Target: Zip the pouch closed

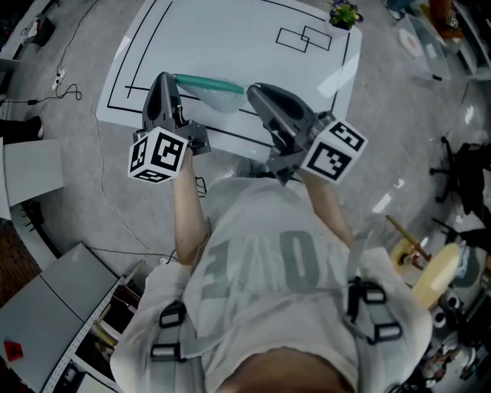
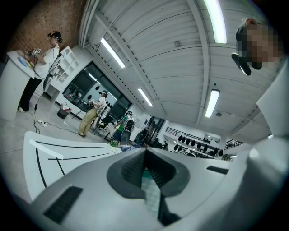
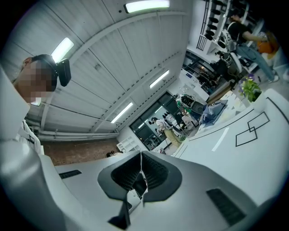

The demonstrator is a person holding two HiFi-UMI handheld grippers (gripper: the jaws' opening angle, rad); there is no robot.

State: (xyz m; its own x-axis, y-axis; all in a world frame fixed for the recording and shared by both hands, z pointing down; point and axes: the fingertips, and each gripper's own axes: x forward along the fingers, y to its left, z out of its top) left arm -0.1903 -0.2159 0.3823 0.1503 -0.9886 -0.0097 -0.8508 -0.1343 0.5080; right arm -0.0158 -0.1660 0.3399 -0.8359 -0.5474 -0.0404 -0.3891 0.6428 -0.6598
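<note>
In the head view a clear pouch (image 1: 212, 87) with a teal zip strip along its top hangs stretched between my two grippers, above the near edge of the white table (image 1: 230, 38). My left gripper (image 1: 163, 81) is shut on the pouch's left end. In the left gripper view the translucent, teal-edged film (image 2: 151, 191) is pinched between that gripper's (image 2: 145, 155) ribbed pads. My right gripper (image 1: 254, 90) is shut on the pouch's right end. A thin clear edge (image 3: 133, 196) runs between its (image 3: 141, 158) closed pads. Whether that edge is the zip slider cannot be told.
The table carries black outline marks (image 1: 304, 37) and a small potted plant (image 1: 345, 13) at its far right corner. Cables (image 1: 65, 84) lie on the grey floor at the left, grey boxes (image 1: 46, 307) stand at the lower left, and a chair base (image 1: 460, 165) is at the right. People (image 2: 40, 67) stand far off.
</note>
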